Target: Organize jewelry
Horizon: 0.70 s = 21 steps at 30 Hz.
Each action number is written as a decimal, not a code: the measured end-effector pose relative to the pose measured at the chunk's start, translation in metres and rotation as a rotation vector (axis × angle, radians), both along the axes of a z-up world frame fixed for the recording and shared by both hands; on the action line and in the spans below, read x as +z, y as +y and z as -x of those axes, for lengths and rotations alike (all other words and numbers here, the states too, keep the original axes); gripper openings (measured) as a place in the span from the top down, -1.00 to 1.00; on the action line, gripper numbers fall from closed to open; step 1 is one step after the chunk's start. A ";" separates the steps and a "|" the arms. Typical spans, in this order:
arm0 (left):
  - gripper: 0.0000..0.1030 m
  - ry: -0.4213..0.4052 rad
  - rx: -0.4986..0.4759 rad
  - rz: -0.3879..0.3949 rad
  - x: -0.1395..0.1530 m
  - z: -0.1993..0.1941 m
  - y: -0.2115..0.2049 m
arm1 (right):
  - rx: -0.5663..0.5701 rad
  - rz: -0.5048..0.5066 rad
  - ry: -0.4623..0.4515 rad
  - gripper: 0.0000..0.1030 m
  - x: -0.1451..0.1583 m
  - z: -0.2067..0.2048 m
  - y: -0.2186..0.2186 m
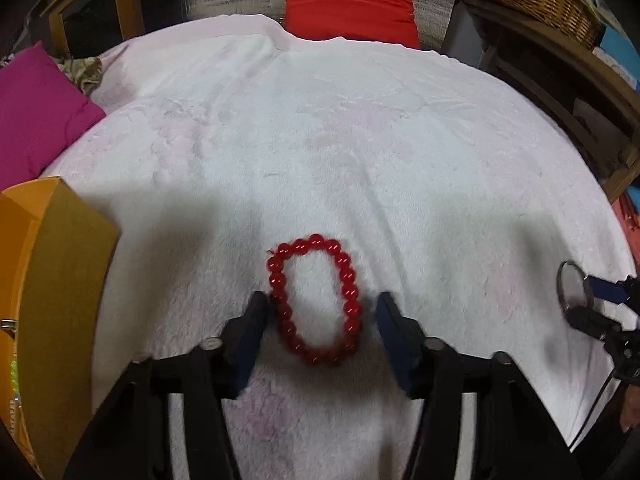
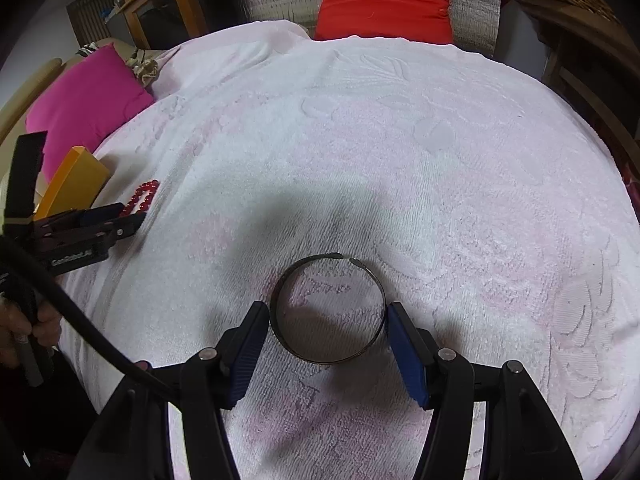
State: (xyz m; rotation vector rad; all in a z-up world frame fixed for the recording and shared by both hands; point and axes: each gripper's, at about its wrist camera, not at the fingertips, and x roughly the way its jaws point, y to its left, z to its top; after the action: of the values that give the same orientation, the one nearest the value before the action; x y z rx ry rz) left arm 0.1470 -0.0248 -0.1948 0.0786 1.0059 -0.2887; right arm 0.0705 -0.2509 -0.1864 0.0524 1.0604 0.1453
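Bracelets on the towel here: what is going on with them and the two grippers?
A person holds a gripper in each hand over a pale towel. The left gripper is open with a red bead bracelet lying flat between its fingers. The right gripper is open around a thin metal bangle, its pads close to or touching the rim. Neither piece is lifted. An orange box stands open to the left of the beads.

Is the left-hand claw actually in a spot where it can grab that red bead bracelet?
Probably yes: the left gripper is open, its fingers either side of the red bead bracelet lying flat on the towel, nothing between them.
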 end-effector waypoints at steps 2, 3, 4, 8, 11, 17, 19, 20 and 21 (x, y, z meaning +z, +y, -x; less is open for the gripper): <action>0.24 -0.004 0.005 0.009 0.001 -0.001 0.001 | 0.001 0.003 -0.005 -0.23 0.000 0.000 0.001; 0.40 -0.008 0.003 0.008 0.002 -0.001 0.000 | 0.002 0.006 -0.008 -0.22 0.000 0.000 0.001; 0.58 -0.011 -0.001 0.009 0.002 0.000 0.000 | 0.002 0.009 -0.010 -0.22 0.001 -0.001 0.002; 0.63 -0.018 -0.019 0.024 0.006 0.004 0.000 | 0.001 0.016 -0.016 -0.21 0.001 -0.003 0.004; 0.63 -0.025 -0.019 0.042 0.011 0.007 0.003 | -0.003 0.014 -0.018 -0.21 0.003 -0.003 0.004; 0.63 -0.082 -0.008 0.072 0.035 0.020 0.009 | -0.033 -0.021 -0.058 -0.21 0.015 -0.001 -0.002; 0.63 -0.101 -0.002 0.076 0.042 0.027 0.012 | -0.040 -0.036 -0.072 -0.21 0.020 -0.001 -0.003; 0.63 -0.113 0.000 0.084 0.048 0.031 0.013 | -0.043 -0.044 -0.080 -0.21 0.023 0.000 -0.003; 0.63 -0.125 0.001 0.090 0.053 0.035 0.014 | -0.046 -0.052 -0.088 -0.21 0.025 0.000 -0.003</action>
State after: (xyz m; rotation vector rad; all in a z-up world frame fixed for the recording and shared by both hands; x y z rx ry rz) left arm 0.1118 -0.0104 -0.1421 0.0146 0.8681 -0.3236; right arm 0.0702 -0.2534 -0.1611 0.1158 0.9666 0.1323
